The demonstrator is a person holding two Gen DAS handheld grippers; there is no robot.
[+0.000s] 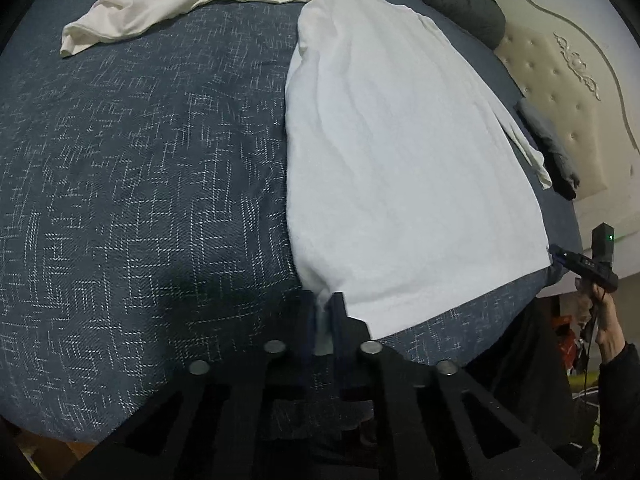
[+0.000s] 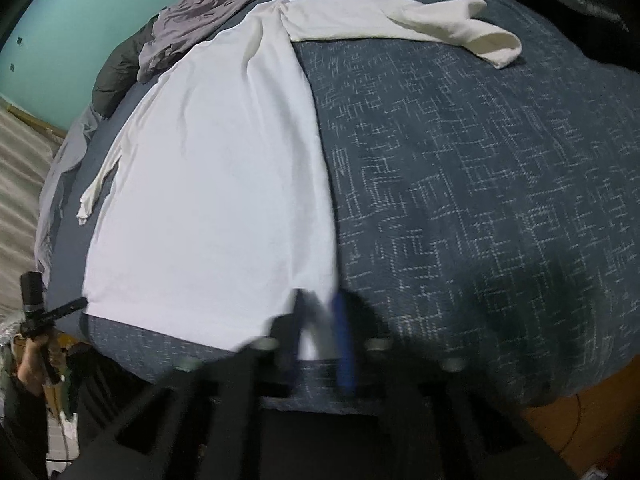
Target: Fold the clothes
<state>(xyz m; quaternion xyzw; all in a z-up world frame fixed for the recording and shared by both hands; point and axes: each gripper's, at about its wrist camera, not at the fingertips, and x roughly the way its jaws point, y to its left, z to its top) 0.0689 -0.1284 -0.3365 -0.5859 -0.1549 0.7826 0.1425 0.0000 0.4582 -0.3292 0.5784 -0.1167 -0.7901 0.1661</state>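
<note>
Dark blue bedding with a white crosshatch weave (image 1: 140,184) is covering the bed, and a white long-sleeved shirt (image 1: 400,160) is lying flat on it, one sleeve (image 1: 168,12) stretching out sideways near the far edge. Both lower corners of the shirt's hem are being held. The left gripper (image 1: 325,320) is pinching one corner, its jaws closing on the white cloth. The right gripper (image 2: 320,332) is pinching the opposite corner the same way. A grey garment (image 2: 192,20) is sitting crumpled beyond the collar.
</note>
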